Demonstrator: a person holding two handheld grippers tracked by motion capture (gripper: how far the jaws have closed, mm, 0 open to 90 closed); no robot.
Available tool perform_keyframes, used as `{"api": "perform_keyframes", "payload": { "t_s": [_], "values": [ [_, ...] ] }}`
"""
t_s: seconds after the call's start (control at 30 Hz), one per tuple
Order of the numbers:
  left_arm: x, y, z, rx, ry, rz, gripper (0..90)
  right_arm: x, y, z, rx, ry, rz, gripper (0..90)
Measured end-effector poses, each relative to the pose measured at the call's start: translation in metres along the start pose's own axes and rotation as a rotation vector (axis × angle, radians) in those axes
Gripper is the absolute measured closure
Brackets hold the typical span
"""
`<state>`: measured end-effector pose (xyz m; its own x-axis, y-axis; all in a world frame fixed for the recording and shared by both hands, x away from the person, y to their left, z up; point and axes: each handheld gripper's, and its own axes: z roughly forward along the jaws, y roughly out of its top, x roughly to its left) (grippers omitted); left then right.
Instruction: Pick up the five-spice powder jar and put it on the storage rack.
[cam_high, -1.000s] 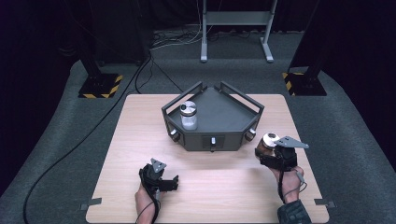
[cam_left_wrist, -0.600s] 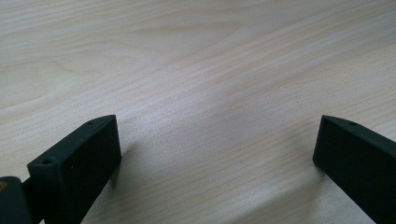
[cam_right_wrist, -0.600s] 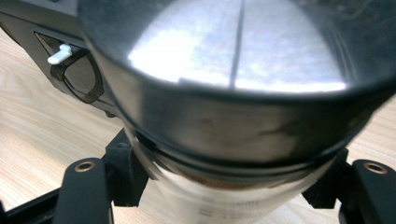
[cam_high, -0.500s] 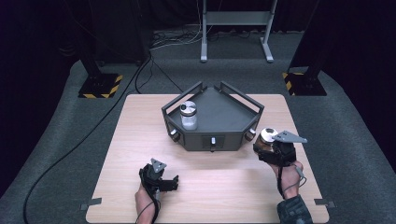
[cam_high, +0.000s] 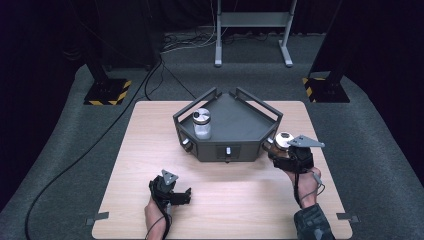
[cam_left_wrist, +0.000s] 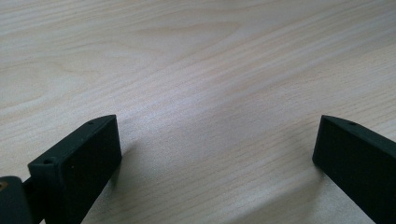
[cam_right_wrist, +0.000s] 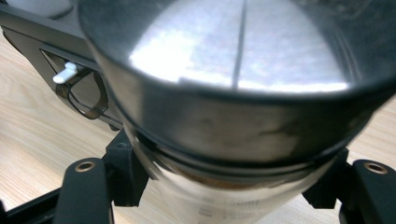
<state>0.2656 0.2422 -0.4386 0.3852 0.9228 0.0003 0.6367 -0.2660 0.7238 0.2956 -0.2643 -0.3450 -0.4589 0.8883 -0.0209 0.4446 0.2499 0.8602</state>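
1. High view: jar (cam_high: 283, 142) with a shiny metal lid sits clamped in the right gripper (cam_high: 290, 152), held just beside the right front corner of the dark grey tray (cam_high: 250, 130), above the wooden table (cam_high: 125, 165). Brownish contents show faintly below its lid. A second jar (cam_high: 202, 123), clear-bodied with a silver cap, stands upright inside the tray near its left rail. The left gripper (cam_high: 170, 190) rests low at the near edge of the table, well apart from the tray and both jars.

2. Left gripper view: left gripper's two black jaws stand wide apart, released, with bare pale wood grain between them and nothing in their grasp.

3. Right gripper view: jar lid (cam_right_wrist: 233, 60), round brushed metal with bright reflections, looms close to the camera. Beneath it runs a darker rim, then a glass body with a brown band of contents. The black jaws press against the jar from both sides. Behind, at upper left, the tray's front wall carries a small white lever (cam_right_wrist: 65, 73).
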Motion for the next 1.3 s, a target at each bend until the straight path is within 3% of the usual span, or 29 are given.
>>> {"api": "perform_keyframes", "payload": {
  "t_s": [1.3],
  "values": [
    [0.0, -0.001, 0.0, -0.004, -0.001, 0.003, 1.4, 0.0, 0.035, 0.0, -0.029, 0.026, -0.033, 30.5]
  ]
}}
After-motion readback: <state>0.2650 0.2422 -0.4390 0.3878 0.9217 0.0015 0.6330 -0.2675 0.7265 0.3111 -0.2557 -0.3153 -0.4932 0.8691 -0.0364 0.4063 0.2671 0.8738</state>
